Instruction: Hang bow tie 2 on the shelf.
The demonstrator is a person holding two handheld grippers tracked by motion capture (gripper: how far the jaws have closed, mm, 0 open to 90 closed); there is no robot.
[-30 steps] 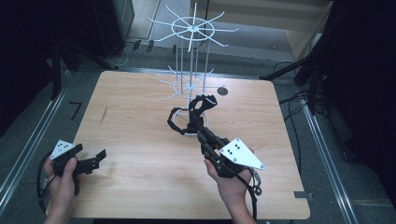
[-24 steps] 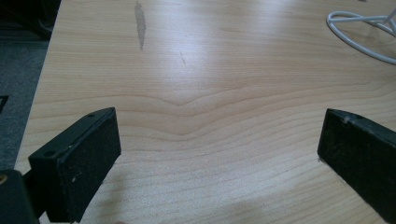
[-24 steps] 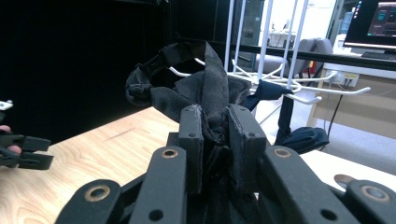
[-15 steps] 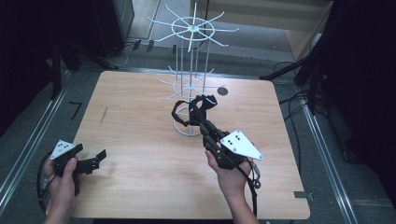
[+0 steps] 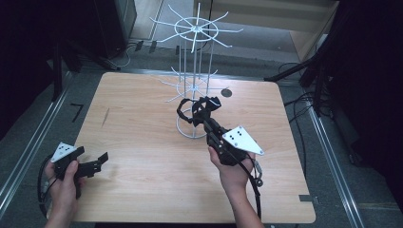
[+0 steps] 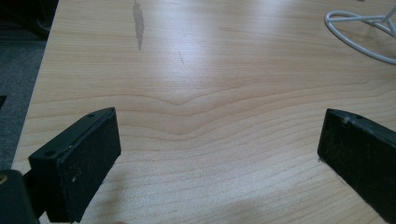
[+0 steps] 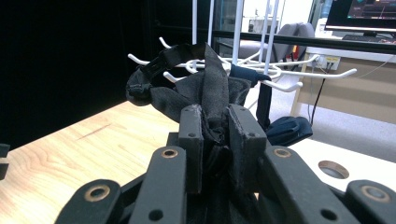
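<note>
The right gripper (image 5: 202, 110) has its jaws clamped on a bunched black fabric item with straps (image 7: 205, 93), holding it at the lower tier of the white wire rack (image 5: 195, 33). In the high view the item sits at the table's centre, directly over the rack's ring base (image 5: 190, 133), at about 11 o'clock from the right hand (image 5: 233, 166). In the right gripper view a strap loop (image 7: 154, 67) lies over or just beside one of the white hooks (image 7: 140, 59); whether it is actually hooked cannot be told.

The left gripper (image 5: 97, 161) rests at about 8 o'clock on the wooden table (image 5: 142, 190), jaws spread wide with nothing between them, as the left gripper view confirms.

Probable faults from this state:

- Missed hook. The fabric is gripped in a crumpled wad, so the loop opening is poorly presented. A hook tip may catch the cloth body instead of the loop, and on release the item would probably drop onto the base.
- Rack displacement. The rack is light wire and nothing braces it. A sideways pull on a snagged strap could tilt or slide it.
- Snag on withdrawal. Loose strap ends hang close to neighbouring hooks and to the jaws; backing out may drag the item off again.
- Premature release. Opening before the loop bears weight on the hook would lose the item.
</note>
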